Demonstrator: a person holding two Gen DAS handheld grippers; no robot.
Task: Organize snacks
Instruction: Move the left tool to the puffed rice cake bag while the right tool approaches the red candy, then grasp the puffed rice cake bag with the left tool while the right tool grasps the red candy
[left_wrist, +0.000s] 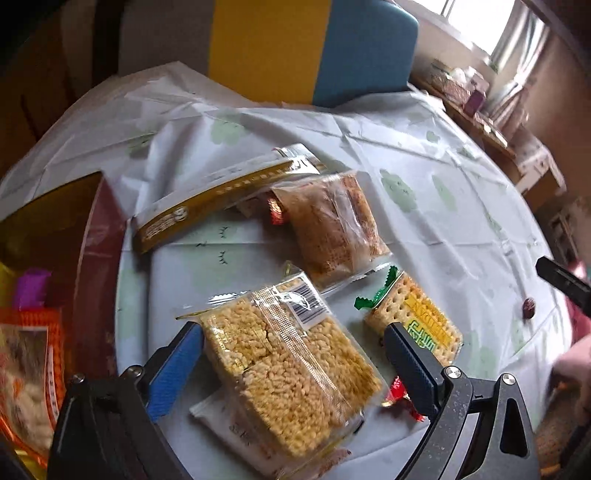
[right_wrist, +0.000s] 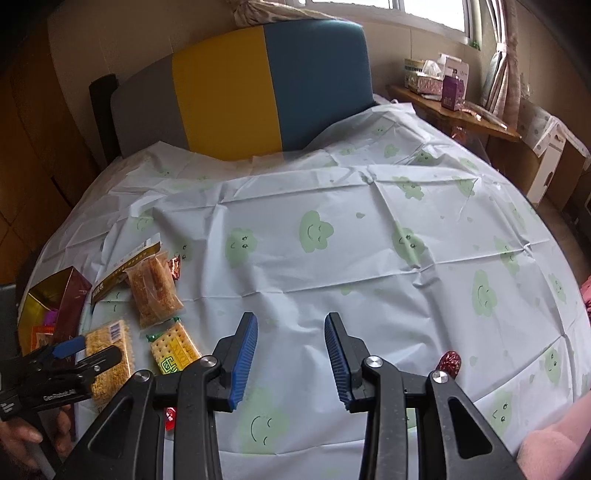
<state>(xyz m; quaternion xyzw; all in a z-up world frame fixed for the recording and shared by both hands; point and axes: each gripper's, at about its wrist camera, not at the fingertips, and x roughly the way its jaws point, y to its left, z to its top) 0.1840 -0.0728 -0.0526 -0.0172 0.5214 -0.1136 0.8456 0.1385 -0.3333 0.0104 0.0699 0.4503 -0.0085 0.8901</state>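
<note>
Puffed-rice snack pack (left_wrist: 291, 369): light, brittle block in slippery clear wrap; grip gently across its long sides. Left gripper (left_wrist: 295, 350) straddles it, jaws wide, pads apparently not pressing. Right gripper (right_wrist: 291, 354) part-open, empty, over bare tablecloth (right_wrist: 369, 240).

The red carton (left_wrist: 92, 258) at the left edge of the left wrist view is motion-blurred and cut off; its contents cannot be identified. A white wrapper (left_wrist: 221, 417) lies largely hidden beneath the puffed-rice cake pack (left_wrist: 291, 373). The red candy (left_wrist: 397, 393) is partly covered by a finger of the left hand-held gripper (left_wrist: 295, 354). Print on the cracker packet (left_wrist: 421, 321) is illegible. Items on the windowsill shelf (right_wrist: 454, 110) are too small to identify.
</note>
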